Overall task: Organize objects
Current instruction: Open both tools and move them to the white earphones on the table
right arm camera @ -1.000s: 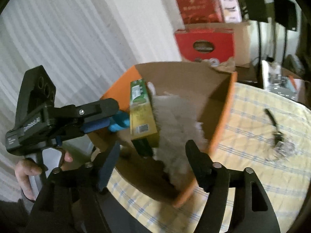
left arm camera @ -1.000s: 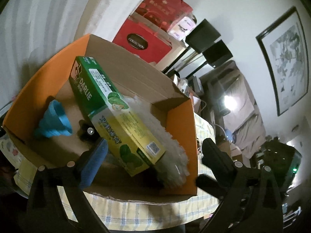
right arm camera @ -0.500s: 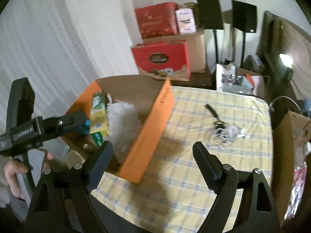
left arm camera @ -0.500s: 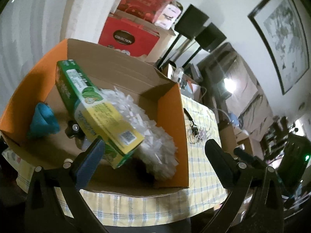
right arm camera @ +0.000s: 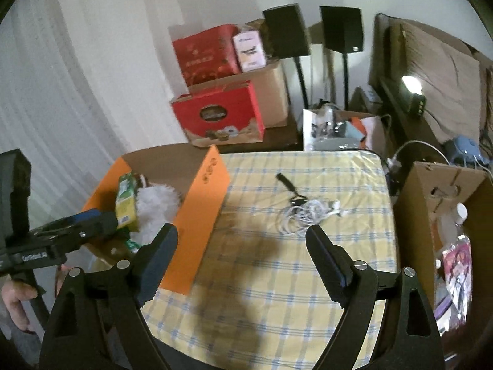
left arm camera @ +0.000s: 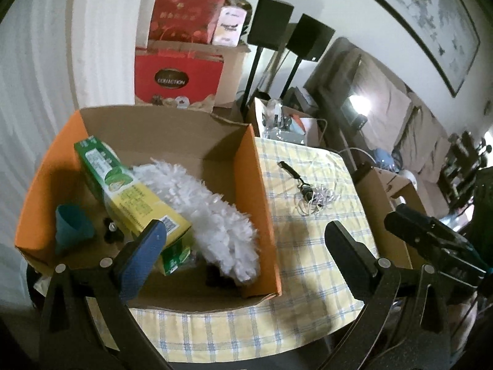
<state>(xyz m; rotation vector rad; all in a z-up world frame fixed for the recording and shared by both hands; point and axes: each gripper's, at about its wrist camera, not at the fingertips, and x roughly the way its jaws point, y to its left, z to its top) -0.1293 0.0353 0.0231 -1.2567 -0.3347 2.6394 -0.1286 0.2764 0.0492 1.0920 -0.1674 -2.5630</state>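
Only the left view shows the box's (left arm camera: 258, 185) blue cone (left arm camera: 72, 226); both grippers (left arm camera: 243, 246) (right arm camera: 242, 252) gape empty

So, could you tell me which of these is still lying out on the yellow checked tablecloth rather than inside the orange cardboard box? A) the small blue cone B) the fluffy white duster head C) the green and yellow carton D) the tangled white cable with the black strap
D: the tangled white cable with the black strap lies on the yellow checked tablecloth, right of the orange cardboard box, which holds the other three.
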